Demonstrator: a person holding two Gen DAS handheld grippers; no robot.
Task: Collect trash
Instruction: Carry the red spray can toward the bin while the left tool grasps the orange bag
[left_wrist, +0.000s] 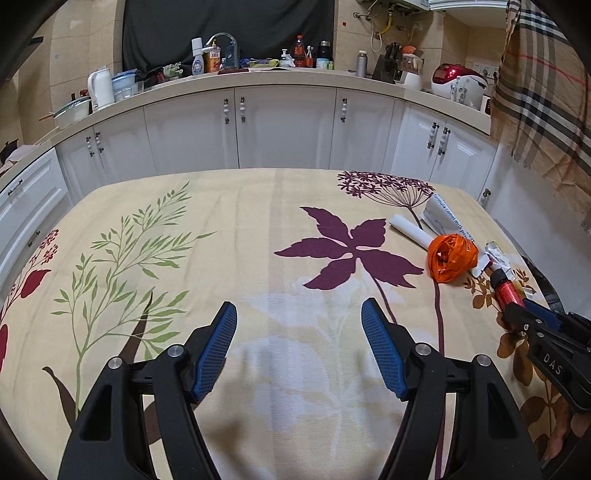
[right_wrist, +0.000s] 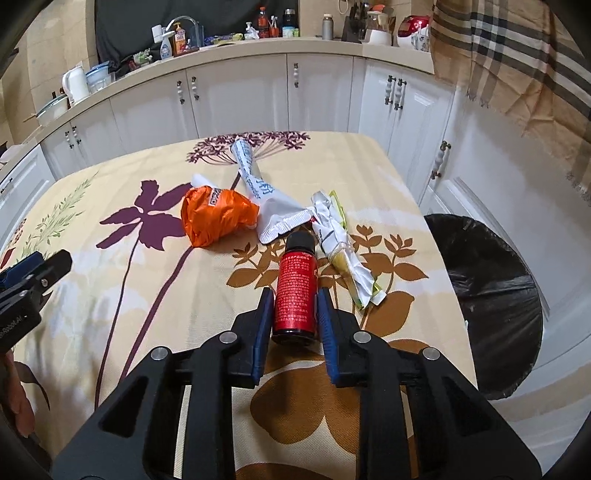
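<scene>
My right gripper (right_wrist: 294, 295) is shut on a small red bottle (right_wrist: 295, 291) with a black cap, lying on the floral tablecloth (right_wrist: 147, 295). Beyond it lie a crumpled orange bag (right_wrist: 216, 216), a silver-white milk powder pouch (right_wrist: 266, 199) and a crumpled white and yellow wrapper (right_wrist: 345, 251). My left gripper (left_wrist: 299, 314) is open and empty over the cloth, left of the trash. In the left wrist view the orange bag (left_wrist: 450, 258), the pouch (left_wrist: 443, 214), the red bottle (left_wrist: 508, 291) and the right gripper (left_wrist: 517, 314) show at the right.
A bin lined with a black bag (right_wrist: 491, 291) stands beside the table's right edge. White cabinets (right_wrist: 240, 96) and a cluttered counter (right_wrist: 258, 40) run behind the table. A plaid cloth (right_wrist: 517, 66) hangs at the upper right.
</scene>
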